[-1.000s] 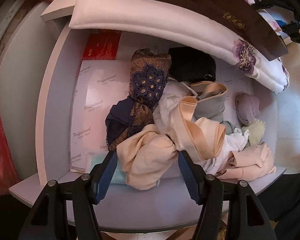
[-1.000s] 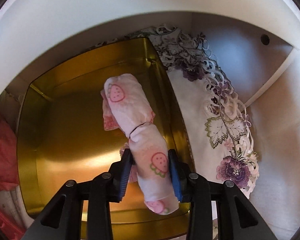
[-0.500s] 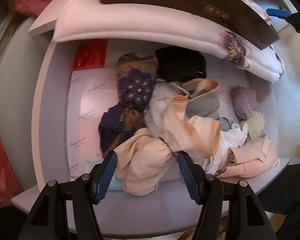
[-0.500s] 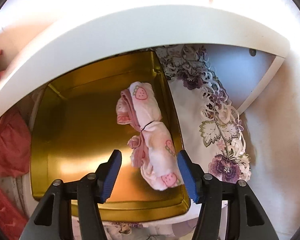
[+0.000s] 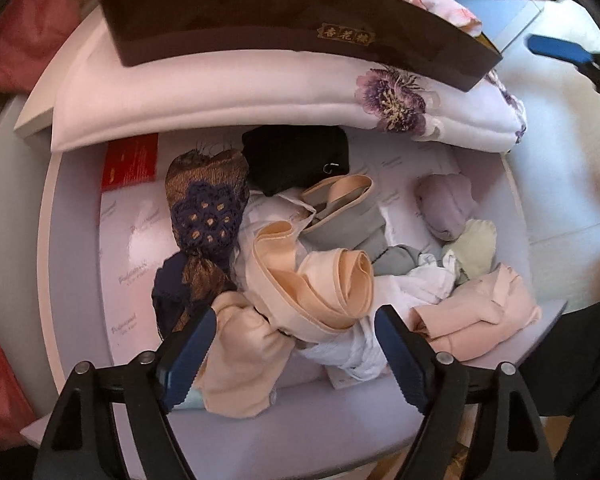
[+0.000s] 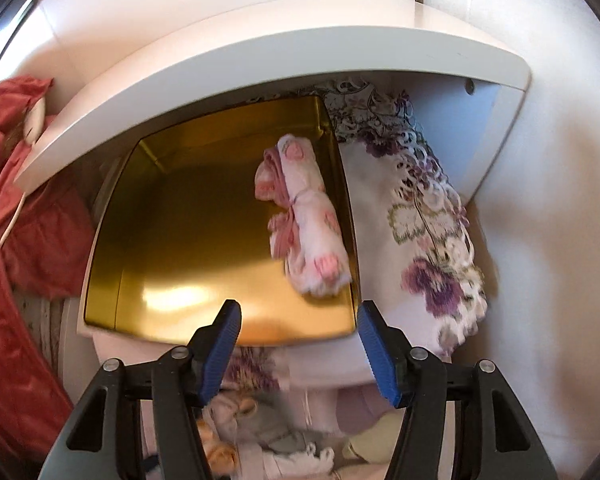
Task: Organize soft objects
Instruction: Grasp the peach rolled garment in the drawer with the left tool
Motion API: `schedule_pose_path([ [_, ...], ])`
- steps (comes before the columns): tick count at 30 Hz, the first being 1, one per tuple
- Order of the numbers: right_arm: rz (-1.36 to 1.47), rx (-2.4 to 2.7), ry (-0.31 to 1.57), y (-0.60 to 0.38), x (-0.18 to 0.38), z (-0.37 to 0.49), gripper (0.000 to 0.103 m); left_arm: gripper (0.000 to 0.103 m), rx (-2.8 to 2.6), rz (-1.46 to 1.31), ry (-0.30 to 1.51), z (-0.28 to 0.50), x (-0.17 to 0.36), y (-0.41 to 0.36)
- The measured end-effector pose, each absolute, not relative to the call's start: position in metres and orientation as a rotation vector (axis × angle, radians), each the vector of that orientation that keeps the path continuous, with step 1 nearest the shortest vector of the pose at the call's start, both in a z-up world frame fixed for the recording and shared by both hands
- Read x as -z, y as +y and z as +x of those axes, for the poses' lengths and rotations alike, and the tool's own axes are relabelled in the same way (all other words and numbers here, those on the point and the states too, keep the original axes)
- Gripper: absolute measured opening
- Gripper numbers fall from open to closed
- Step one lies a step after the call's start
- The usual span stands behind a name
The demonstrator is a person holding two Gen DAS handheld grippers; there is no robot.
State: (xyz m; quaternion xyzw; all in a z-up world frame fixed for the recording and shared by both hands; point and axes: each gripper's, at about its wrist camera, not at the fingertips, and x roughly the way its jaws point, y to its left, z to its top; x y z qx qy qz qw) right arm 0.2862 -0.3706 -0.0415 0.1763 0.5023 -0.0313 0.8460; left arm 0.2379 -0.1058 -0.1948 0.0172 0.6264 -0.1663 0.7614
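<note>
Down in the left wrist view, a drawer [image 5: 72,240] holds a heap of soft garments: a navy and gold lace piece [image 5: 204,216], a black one [image 5: 296,156], a peach band [image 5: 332,280], a lilac roll [image 5: 446,204]. My left gripper [image 5: 296,356] hangs over the near edge of the heap. Its jaws are opening, with a peach bundle [image 5: 240,356] lying loose between them. In the right wrist view a pink strawberry-print roll [image 6: 308,216] lies in the gold tin [image 6: 180,240], against its right wall. My right gripper [image 6: 296,344] is drawn back from the tin, jaws opening, nothing between them.
A dark brown box [image 5: 260,20] rests on a folded floral cloth [image 5: 220,96] above the drawer. An embroidered purple-flower cloth [image 6: 428,220] lies right of the tin under a white shelf [image 6: 260,60]. Red fabric [image 6: 20,200] hangs at the left. A red card [image 5: 130,162] lies in the drawer.
My right gripper let go of the strawberry roll, which now lies in the tin, and pulled back and up. My left gripper's jaws spread wider around the peach bundle.
</note>
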Motion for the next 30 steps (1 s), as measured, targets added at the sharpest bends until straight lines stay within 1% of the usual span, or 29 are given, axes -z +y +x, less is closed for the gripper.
schedule_pose_path([
  [2, 0.384, 0.063, 1.078, -0.37, 0.044, 0.269, 0.069, 0.083, 0.352, 0.032, 1.375, 0.24, 0.203, -0.107],
  [3, 0.391, 0.059, 1.089, -0.37, 0.047, 0.262, 0.07, 0.083, 0.347, 0.017, 1.382, 0.242, 0.206, -0.106],
  [7, 0.403, 0.065, 1.194, -0.365, 0.07, 0.238, 0.071, 0.081, 0.334, -0.019, 1.384, 0.246, 0.21, -0.099],
  [9, 0.413, 0.069, 1.276, -0.359, 0.088, 0.228, 0.071, 0.07, 0.347, -0.025, 1.375, 0.247, 0.209, -0.098],
  [10, 0.414, 0.068, 1.317, -0.355, 0.099, 0.223, 0.071, 0.067, 0.353, -0.023, 1.371, 0.246, 0.209, -0.099],
  [13, 0.413, 0.061, 1.413, -0.345, 0.123, 0.214, 0.071, 0.05, 0.388, -0.001, 1.362, 0.245, 0.208, -0.103],
  [14, 0.408, 0.053, 1.459, -0.34, 0.134, 0.212, 0.071, 0.038, 0.403, 0.009, 1.358, 0.244, 0.207, -0.105],
  [15, 0.404, 0.049, 1.485, -0.337, 0.141, 0.21, 0.071, 0.034, 0.411, 0.003, 1.357, 0.244, 0.207, -0.104],
  [16, 0.399, 0.047, 1.509, -0.335, 0.148, 0.21, 0.071, 0.032, 0.41, -0.009, 1.356, 0.244, 0.207, -0.102],
  [17, 0.394, 0.041, 1.54, -0.332, 0.157, 0.208, 0.071, 0.026, 0.405, -0.026, 1.356, 0.245, 0.206, -0.099],
  [18, 0.388, 0.038, 1.559, -0.33, 0.162, 0.208, 0.071, 0.024, 0.403, -0.043, 1.358, 0.247, 0.206, -0.097],
  [23, 0.294, 0.029, 1.599, -0.314, 0.179, 0.203, 0.072, 0.019, 0.4, -0.119, 1.371, 0.25, 0.205, -0.084],
  [26, 0.239, 0.012, 1.607, -0.304, 0.182, 0.202, 0.078, 0.017, 0.399, -0.179, 1.381, 0.251, 0.201, -0.07],
  [30, 0.202, 0.008, 1.614, -0.295, 0.186, 0.201, 0.08, 0.016, 0.403, -0.267, 1.382, 0.252, 0.19, -0.057],
])
